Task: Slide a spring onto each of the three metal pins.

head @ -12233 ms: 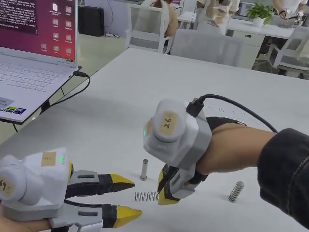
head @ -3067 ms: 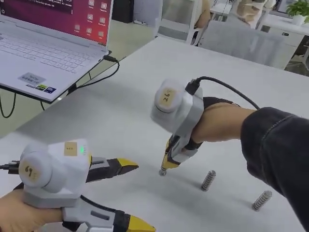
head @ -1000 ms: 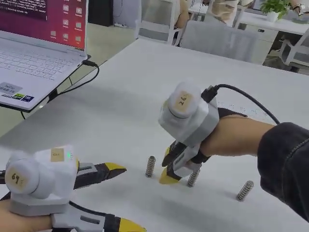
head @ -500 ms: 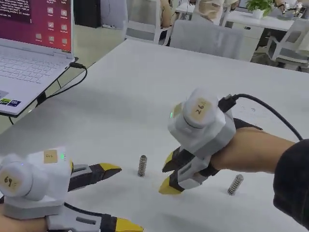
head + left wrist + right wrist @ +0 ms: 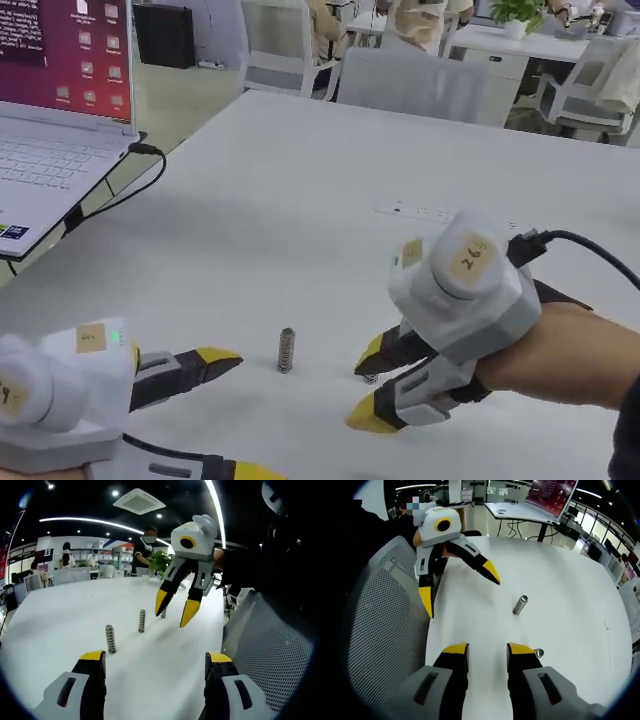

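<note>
A spring (image 5: 286, 350) stands upright on a pin in the middle of the white table (image 5: 300, 200). A second upright spring (image 5: 370, 378) peeks out between the jaws of my right gripper (image 5: 368, 385), which is open and holds nothing. My left gripper (image 5: 228, 413) is open at the near left, its jaws pointing at the springs. The left gripper view has its own gripper (image 5: 155, 657) open, with three upright springs (image 5: 110, 639) (image 5: 142, 620) (image 5: 163, 613) and the right gripper (image 5: 174, 614) beyond. From the right gripper (image 5: 487, 650), one spring (image 5: 520, 604) stands ahead and another (image 5: 538, 653) beside its jaw.
An open laptop (image 5: 50, 100) sits at the far left with a black cable (image 5: 120, 190) trailing over the table edge. Grey chairs (image 5: 420, 85) stand along the far edge. A mesh chair back (image 5: 385, 620) is close behind the left gripper (image 5: 460, 592).
My right gripper has drawn back from the middle spring toward the near right, still open. The left gripper has barely moved. The head camera has shifted.
</note>
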Demonstrator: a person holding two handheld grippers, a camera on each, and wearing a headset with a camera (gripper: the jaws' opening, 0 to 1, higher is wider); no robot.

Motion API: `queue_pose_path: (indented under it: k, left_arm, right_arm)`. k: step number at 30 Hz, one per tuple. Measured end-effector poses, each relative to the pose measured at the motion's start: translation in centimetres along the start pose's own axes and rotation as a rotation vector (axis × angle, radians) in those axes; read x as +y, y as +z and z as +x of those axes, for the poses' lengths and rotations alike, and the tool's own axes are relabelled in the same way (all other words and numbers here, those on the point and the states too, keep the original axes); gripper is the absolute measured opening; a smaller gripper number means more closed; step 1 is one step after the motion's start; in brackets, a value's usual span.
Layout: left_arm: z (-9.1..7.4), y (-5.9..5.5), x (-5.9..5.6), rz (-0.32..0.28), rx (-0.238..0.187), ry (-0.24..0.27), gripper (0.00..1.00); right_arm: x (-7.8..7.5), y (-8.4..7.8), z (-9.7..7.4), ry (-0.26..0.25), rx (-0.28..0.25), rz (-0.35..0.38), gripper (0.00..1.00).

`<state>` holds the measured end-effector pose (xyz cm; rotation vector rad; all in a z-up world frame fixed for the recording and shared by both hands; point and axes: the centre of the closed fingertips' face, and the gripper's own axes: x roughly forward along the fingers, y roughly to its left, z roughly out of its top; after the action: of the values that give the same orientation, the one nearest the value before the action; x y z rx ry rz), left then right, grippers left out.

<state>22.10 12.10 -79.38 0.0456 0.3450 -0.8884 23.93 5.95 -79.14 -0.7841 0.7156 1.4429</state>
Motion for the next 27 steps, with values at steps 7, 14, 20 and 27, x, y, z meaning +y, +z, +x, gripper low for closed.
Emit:
queue_pose_path:
  k: [7,14,20,27]
  left_arm:
    - [0.0,0.2,-0.3,0.001,0.003,-0.003,0.79]
    - [0.0,0.2,-0.4,0.002,0.009,-0.007,0.79]
    - [0.0,0.4,-0.4,0.004,0.006,-0.009,0.8]
    - [-0.1,0.5,-0.3,-0.001,0.001,-0.006,0.8]
  right_arm:
    - [0.4,-1.0,-1.1,-0.017,-0.044,0.054,0.31]
    - [0.5,-2.5,-1.9,-0.046,-0.059,0.089,0.33]
    - [0.4,-3.5,-2.9,-0.066,-0.085,0.136,0.36]
    - [0.2,-4.7,-4.1,-0.093,-0.13,0.185,0.39]
